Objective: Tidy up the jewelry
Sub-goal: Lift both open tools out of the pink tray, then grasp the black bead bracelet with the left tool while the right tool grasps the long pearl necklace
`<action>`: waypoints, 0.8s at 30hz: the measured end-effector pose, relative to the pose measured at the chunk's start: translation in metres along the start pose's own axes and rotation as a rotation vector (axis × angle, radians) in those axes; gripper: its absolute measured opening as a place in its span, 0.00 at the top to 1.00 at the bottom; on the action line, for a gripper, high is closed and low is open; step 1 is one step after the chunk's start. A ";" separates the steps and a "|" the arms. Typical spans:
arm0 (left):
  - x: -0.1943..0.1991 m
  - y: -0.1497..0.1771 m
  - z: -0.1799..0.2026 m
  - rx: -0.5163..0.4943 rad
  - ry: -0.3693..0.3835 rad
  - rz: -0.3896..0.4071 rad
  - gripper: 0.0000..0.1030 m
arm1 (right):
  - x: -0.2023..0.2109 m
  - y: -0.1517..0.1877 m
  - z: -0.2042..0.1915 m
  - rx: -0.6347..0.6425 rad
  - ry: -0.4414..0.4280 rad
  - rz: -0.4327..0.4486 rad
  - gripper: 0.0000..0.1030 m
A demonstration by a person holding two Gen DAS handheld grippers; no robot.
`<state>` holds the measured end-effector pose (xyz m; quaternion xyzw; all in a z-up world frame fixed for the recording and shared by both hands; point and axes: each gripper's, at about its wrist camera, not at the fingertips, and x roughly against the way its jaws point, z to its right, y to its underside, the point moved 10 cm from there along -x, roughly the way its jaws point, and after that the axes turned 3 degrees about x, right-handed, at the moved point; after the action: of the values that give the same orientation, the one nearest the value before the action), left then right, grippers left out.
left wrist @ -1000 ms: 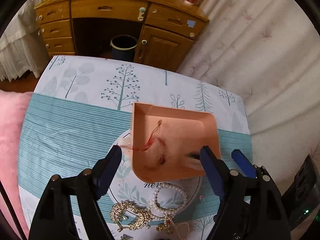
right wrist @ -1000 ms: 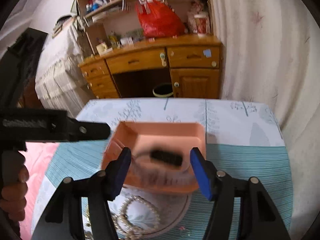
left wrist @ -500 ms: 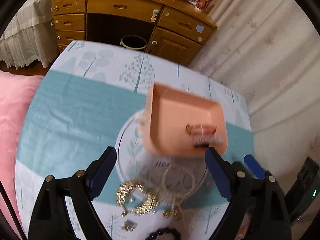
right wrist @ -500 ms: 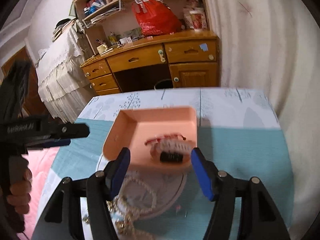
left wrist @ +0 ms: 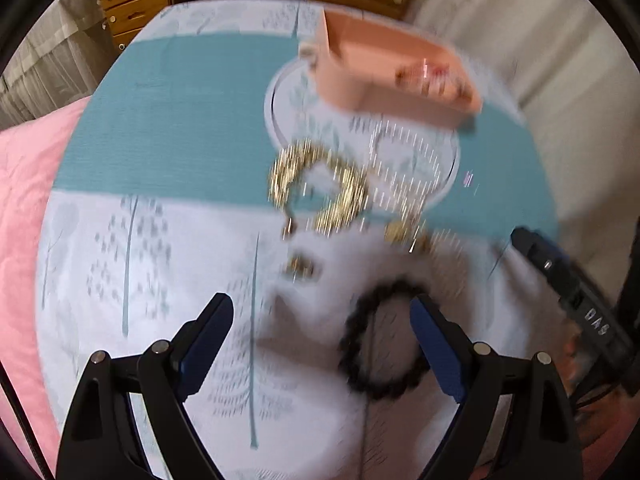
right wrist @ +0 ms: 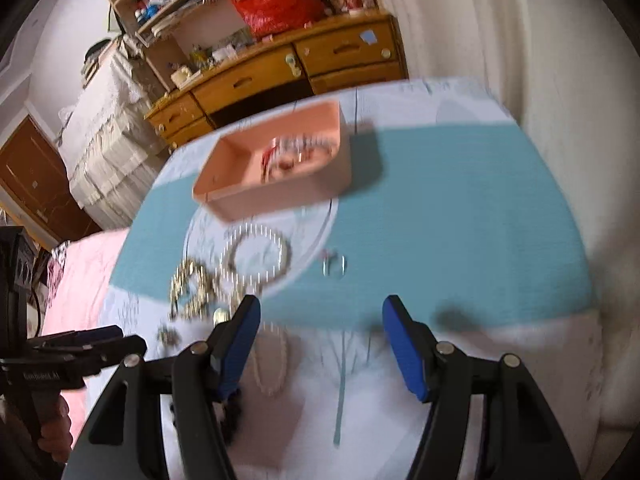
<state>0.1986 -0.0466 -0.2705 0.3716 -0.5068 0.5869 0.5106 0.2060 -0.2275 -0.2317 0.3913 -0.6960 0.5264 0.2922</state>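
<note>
Hovering left claw (left wrist: 322, 330) above black bracelet (left wrist: 382, 340)

Black device (left wrist: 592, 316) beside table: upside-down letters, roughly "SVD"; other lettering illegible.

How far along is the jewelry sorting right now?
Early on. Done: a few red and gold pieces already lie in the pink tray. In hand: nothing; the left gripper and right gripper are both open and empty above the tablecloth. Left: the gold necklace, pearl strand, black bead bracelet and a small ring.
</note>
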 end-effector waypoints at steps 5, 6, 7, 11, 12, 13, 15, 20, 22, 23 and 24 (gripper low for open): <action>-0.009 0.028 0.005 -0.058 -0.048 -0.016 0.14 | -0.008 0.031 -0.014 0.142 0.037 -0.059 0.38; -0.011 0.032 0.006 -0.066 -0.062 -0.013 0.14 | -0.010 0.035 -0.016 0.184 0.053 -0.064 0.38; -0.012 0.034 0.005 -0.069 -0.078 -0.012 0.14 | -0.012 0.038 -0.020 0.232 0.069 -0.067 0.38; -0.023 0.041 0.002 -0.072 -0.120 -0.034 0.30 | -0.018 0.043 -0.029 0.364 0.086 -0.074 0.38; -0.025 0.042 0.001 -0.066 -0.121 -0.042 0.33 | -0.020 0.044 -0.031 0.378 0.078 -0.077 0.38; -0.026 0.042 0.001 -0.063 -0.123 -0.042 0.34 | -0.021 0.045 -0.034 0.388 0.063 -0.080 0.38; -0.025 0.040 0.003 -0.076 -0.140 -0.017 0.34 | -0.022 0.045 -0.039 0.404 0.032 -0.077 0.38; -0.027 0.038 0.018 -0.092 -0.144 0.020 0.47 | -0.033 0.047 -0.054 0.468 0.021 -0.096 0.41; -0.027 0.039 0.026 -0.114 -0.139 0.030 0.56 | -0.037 0.046 -0.057 0.487 0.034 -0.093 0.44; -0.025 0.040 0.028 -0.126 -0.133 0.037 0.63 | -0.038 0.044 -0.058 0.492 0.039 -0.094 0.45; -0.024 0.042 0.032 -0.139 -0.130 0.047 0.70 | -0.040 0.043 -0.059 0.502 0.047 -0.090 0.45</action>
<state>0.1598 -0.0815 -0.2957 0.3607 -0.5867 0.5369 0.4873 0.1898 -0.1551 -0.2695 0.4701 -0.5183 0.6780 0.2250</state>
